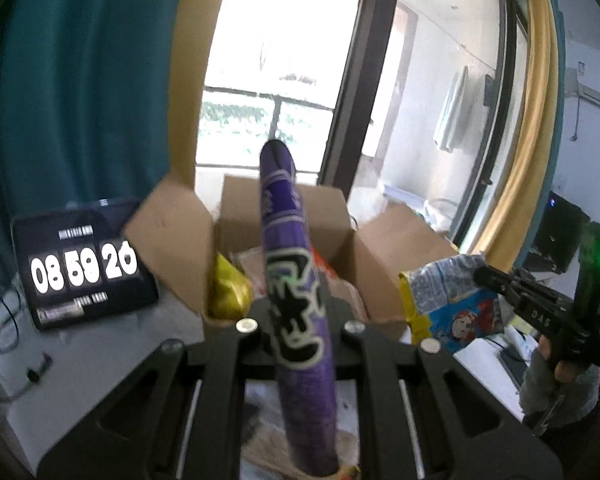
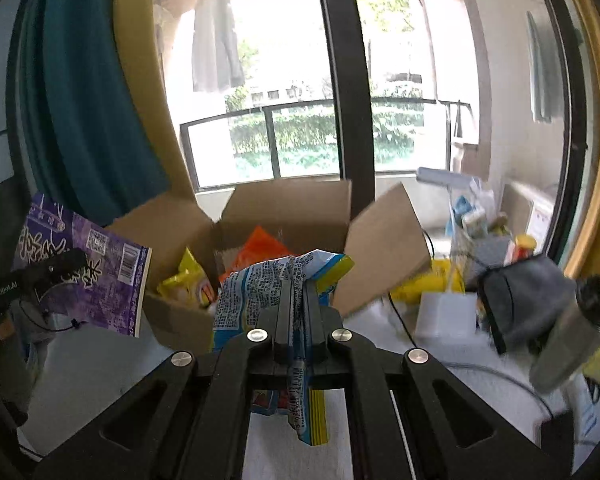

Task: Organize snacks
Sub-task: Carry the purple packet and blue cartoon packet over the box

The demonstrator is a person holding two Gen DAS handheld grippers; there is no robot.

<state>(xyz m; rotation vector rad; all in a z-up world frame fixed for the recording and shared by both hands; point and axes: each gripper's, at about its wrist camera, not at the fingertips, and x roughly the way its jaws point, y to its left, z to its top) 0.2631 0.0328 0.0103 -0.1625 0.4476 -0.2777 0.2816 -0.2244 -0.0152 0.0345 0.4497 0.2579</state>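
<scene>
Left gripper (image 1: 298, 320) pinches purple snack bag (image 1: 296, 280) edge-on, long axis pointing at open cardboard box (image 1: 284, 212); right gripper (image 2: 298, 320) clamps blue bag (image 2: 260, 292), box flaps splayed outward.

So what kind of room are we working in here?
Probably a home room by a balcony: glass balcony door, laundry hanging outside, teal curtain, cluttered white table.
</scene>
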